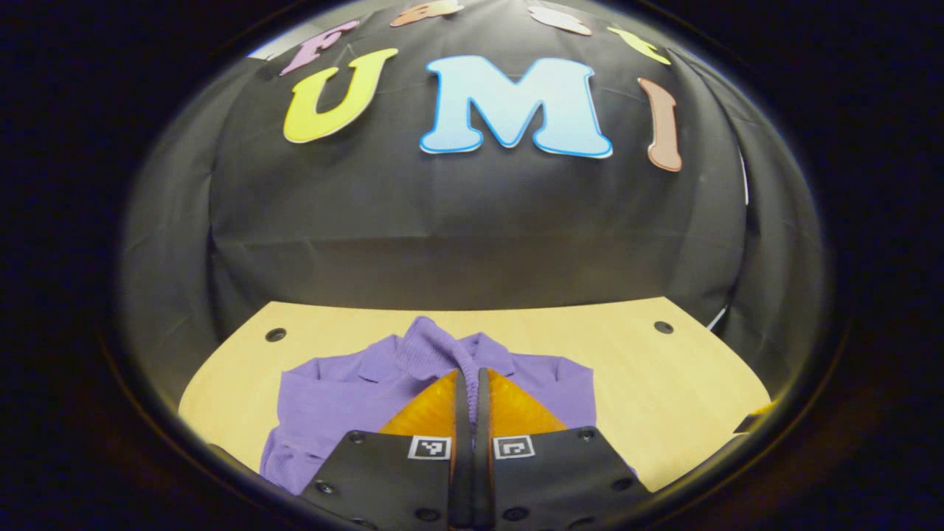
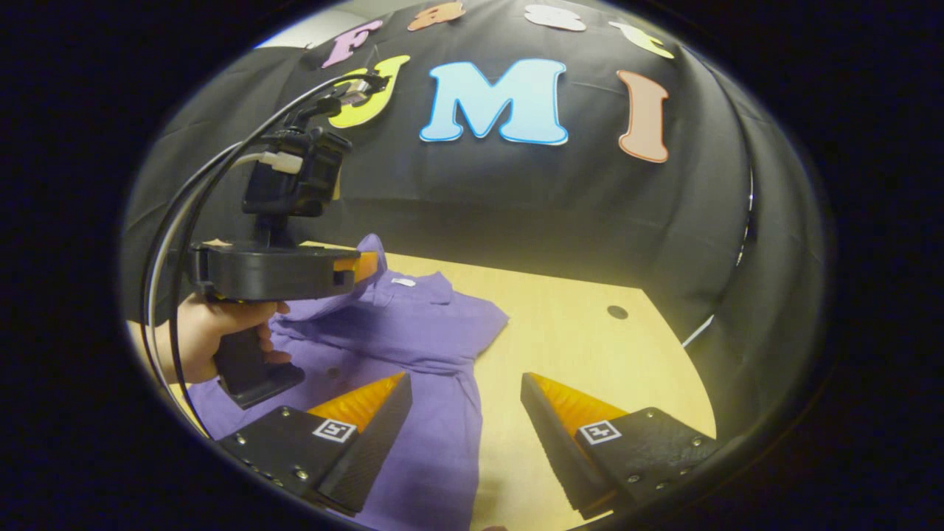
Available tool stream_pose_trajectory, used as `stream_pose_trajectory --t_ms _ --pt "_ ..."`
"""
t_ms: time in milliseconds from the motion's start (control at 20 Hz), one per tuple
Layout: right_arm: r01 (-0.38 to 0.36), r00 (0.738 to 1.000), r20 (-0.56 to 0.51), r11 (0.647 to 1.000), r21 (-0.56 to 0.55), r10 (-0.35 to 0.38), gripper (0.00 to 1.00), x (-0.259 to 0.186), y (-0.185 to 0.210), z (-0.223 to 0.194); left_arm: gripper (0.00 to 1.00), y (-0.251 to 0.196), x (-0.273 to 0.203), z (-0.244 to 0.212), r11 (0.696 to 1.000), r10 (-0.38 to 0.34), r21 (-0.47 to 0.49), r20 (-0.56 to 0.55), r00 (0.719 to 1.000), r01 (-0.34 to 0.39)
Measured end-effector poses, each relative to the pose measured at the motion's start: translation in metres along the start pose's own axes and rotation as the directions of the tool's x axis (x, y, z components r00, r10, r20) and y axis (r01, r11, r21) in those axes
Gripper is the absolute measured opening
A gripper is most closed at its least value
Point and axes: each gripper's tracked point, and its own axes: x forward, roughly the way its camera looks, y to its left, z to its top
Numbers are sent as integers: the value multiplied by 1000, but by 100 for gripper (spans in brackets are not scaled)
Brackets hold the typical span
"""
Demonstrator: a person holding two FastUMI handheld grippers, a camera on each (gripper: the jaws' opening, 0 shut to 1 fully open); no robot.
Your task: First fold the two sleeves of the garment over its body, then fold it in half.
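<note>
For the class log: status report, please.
Left gripper shut on purple sleeve, lifted. Right gripper open over purple shirt. Wooden table unobstructed.

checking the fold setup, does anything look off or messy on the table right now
Nothing is damaged or spilled. The purple shirt lies rumpled on the table, one sleeve lifted off it in the left gripper, jaws shut on it. The right gripper hangs open above the shirt.

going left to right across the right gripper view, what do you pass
hand gripping the left gripper's handle → left gripper shut on a lifted fold of the purple garment → bare wooden table → hole in the table → black cloth wall
</note>
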Motion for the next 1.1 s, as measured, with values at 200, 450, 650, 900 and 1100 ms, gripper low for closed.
stream_pose_trajectory --t_ms 200,450,650,900,1100 --pt "39 999 -15 999 32 -39 94 0 -5 -4 7 -23 14 -18 997 -73 5 -53 996 73" --pt "81 996 -41 996 43 -80 94 -6 -8 -12 16 -41 5 -23 979 -196 -60 -68 978 192" --pt "110 993 -57 992 54 -107 94 -13 -8 -21 67 -31 -23 -17 975 -219 -57 -37 975 217" --pt "134 988 -91 988 74 -127 94 -26 0 -48 96 10 -73 -25 979 -197 -63 -19 980 195" --pt "149 976 -175 986 80 -133 94 -38 8 -88 98 58 -123 -58 986 -157 -61 -72 985 152"
